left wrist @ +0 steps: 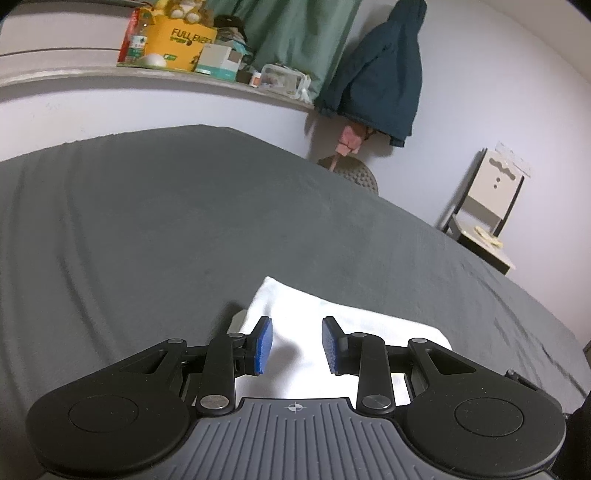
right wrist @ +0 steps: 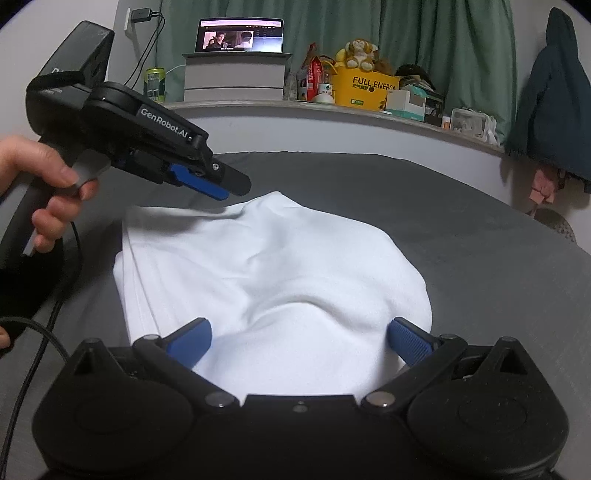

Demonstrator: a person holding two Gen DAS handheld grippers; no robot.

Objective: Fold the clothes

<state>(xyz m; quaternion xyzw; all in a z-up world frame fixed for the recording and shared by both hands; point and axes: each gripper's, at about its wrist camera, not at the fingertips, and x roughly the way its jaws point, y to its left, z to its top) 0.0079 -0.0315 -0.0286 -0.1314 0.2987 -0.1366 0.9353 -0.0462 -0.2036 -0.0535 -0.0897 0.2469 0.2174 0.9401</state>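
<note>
Seemingly lengthwise from right tongs (right wrist: pixel 299 341), folded white garment (right wrist: pixel 266 273), grey bedsheet (right wrist: pixel 443 229)

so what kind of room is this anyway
Most likely a bedroom at home. The white garment lies on a bed with a dark grey sheet. A ledge beyond the bed holds snack boxes, a plush toy and a laptop, with green curtains above.

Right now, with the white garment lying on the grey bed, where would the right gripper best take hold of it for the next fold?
Probably the near hem of the white garment, where a soft ridge rises between the open fingers of the right gripper. Come in low from the near side and pinch that raised fold; elsewhere the cloth lies flat on the grey bed sheet. The left gripper hovers over the far left corner.
</note>
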